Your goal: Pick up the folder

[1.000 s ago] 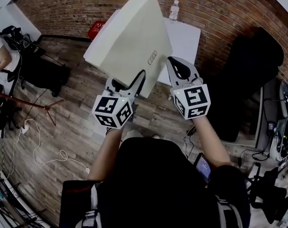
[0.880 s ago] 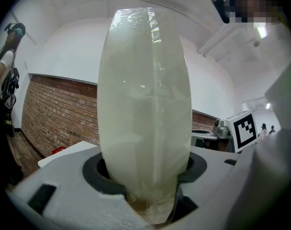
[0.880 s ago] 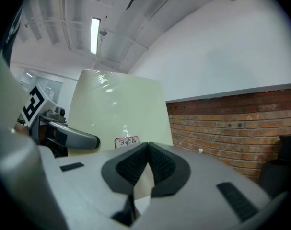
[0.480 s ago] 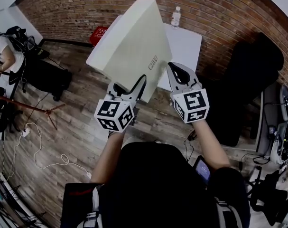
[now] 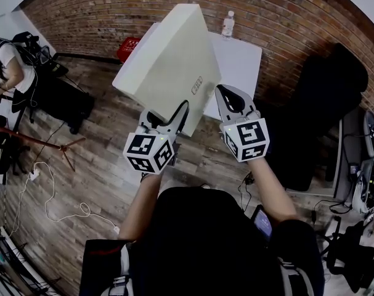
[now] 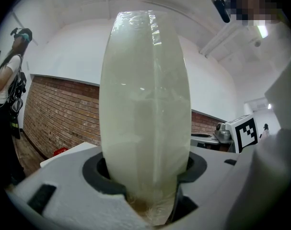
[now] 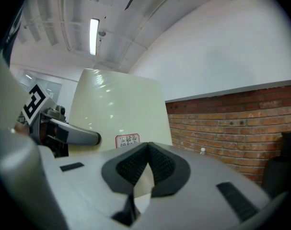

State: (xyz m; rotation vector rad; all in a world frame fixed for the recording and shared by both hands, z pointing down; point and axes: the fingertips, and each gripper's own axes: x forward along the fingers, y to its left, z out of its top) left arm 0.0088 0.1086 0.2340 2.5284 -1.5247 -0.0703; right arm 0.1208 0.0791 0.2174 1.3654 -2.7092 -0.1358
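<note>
While left tool [image 5: 167, 110] pinches folder [image 5: 168, 54] lower edge aloft, right tool [image 5: 221, 93] pressed together, empty, just beside

Folder [image 5: 168, 60] stands between the jaws of the left gripper [image 5: 165, 113], rising ahead of it. Right gripper [image 5: 227, 94] lies just right of the folder. Table [image 5: 242, 60] lies beyond both grippers, with a bottle [image 5: 228, 23] on its far edge.
</note>
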